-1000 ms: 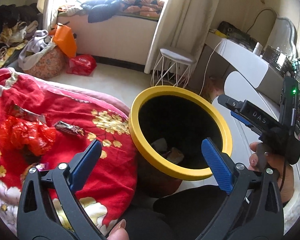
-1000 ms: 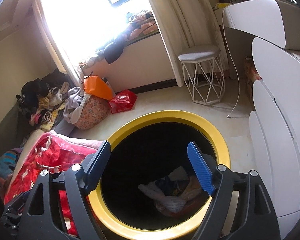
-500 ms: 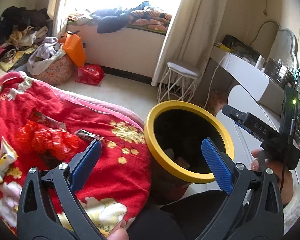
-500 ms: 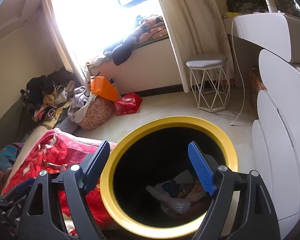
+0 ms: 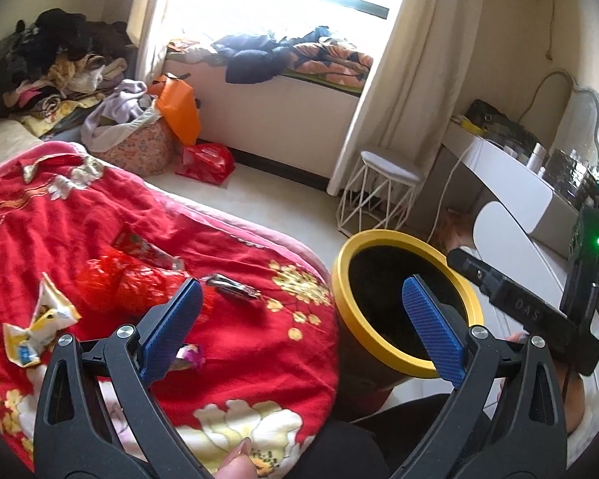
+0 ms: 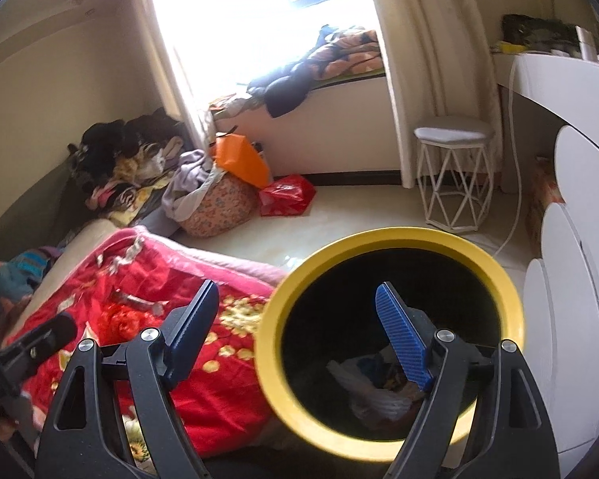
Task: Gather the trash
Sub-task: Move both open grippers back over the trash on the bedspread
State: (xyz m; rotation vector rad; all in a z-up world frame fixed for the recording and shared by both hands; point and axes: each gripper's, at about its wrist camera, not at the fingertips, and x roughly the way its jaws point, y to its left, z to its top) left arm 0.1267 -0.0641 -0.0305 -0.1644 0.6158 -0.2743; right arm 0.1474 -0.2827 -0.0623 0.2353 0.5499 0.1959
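A yellow-rimmed black bin point(image 5: 341, 303) point(image 6: 383, 239) stands on the floor beside a bed covered by a red flowered blanket point(image 5: 60, 219) point(image 6: 235, 359). Crumpled paper and wrappers lie at the bin's bottom point(image 6: 373, 383). On the blanket lie a crumpled red plastic wrapper point(image 5: 127, 279) point(image 6: 119, 321), a silvery wrapper point(image 5: 233, 288), a yellow and white wrapper point(image 5: 36, 323) and a small pink wrapper point(image 5: 189, 355). My left gripper point(image 5: 299, 323) is open above the blanket's edge and the bin. My right gripper point(image 6: 295, 329) is open over the bin's rim, empty; its body point(image 5: 523, 311) shows in the left wrist view.
A white wire stool point(image 5: 383, 195) point(image 6: 455, 175) stands by the curtain. A white desk point(image 5: 499, 167) and white rounded panels point(image 6: 571, 279) flank the bin on the right. Clothes piles, an orange bag point(image 5: 177, 107) and a red bag point(image 5: 205, 161) sit on the floor by the window.
Both grippers have drawn back and swung left from over the bin. More of the red blanket and its wrappers has come into view. Both stay open and empty.
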